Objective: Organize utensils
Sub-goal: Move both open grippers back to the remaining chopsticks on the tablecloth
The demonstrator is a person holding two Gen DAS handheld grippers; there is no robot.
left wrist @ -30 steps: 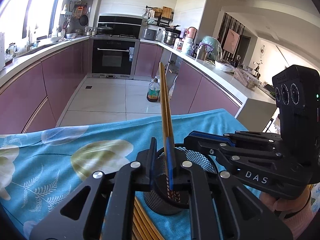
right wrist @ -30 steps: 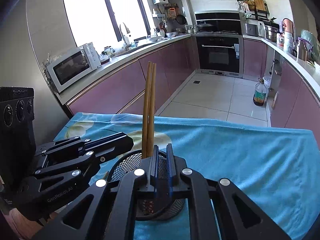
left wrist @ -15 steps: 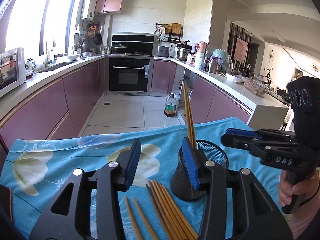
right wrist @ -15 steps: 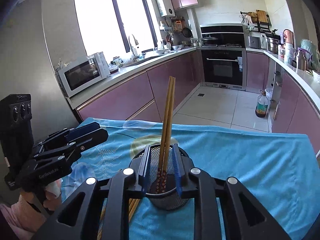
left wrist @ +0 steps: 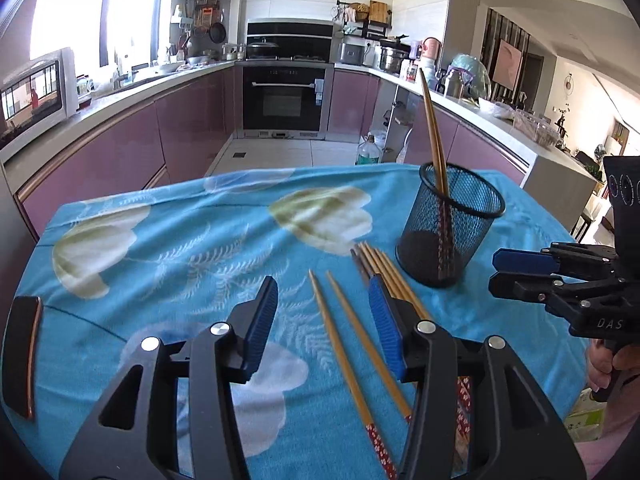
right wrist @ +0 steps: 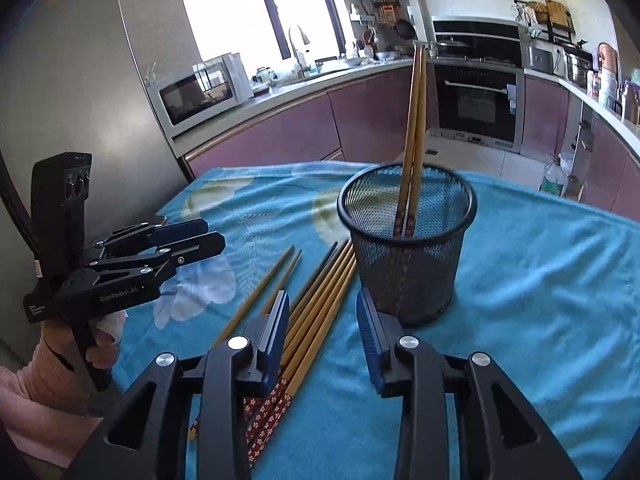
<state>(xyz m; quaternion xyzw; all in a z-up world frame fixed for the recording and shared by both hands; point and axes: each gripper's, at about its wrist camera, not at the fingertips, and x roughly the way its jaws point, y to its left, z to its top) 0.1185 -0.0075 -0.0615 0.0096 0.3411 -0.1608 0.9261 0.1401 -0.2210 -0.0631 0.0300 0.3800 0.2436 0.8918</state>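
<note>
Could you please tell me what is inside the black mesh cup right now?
The mesh cup holds two chopsticks, leaning together on its rim. Their patterned ends show through the mesh; the cup's floor is hard to make out.

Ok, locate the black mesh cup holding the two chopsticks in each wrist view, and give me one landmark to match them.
Left wrist view: the black mesh cup stands right of centre on the blue cloth, beyond the bundle of loose chopsticks.
Right wrist view: the cup stands at centre, just ahead of the open right gripper.
Shared landmark: the built-in black oven against the far wall.
</note>
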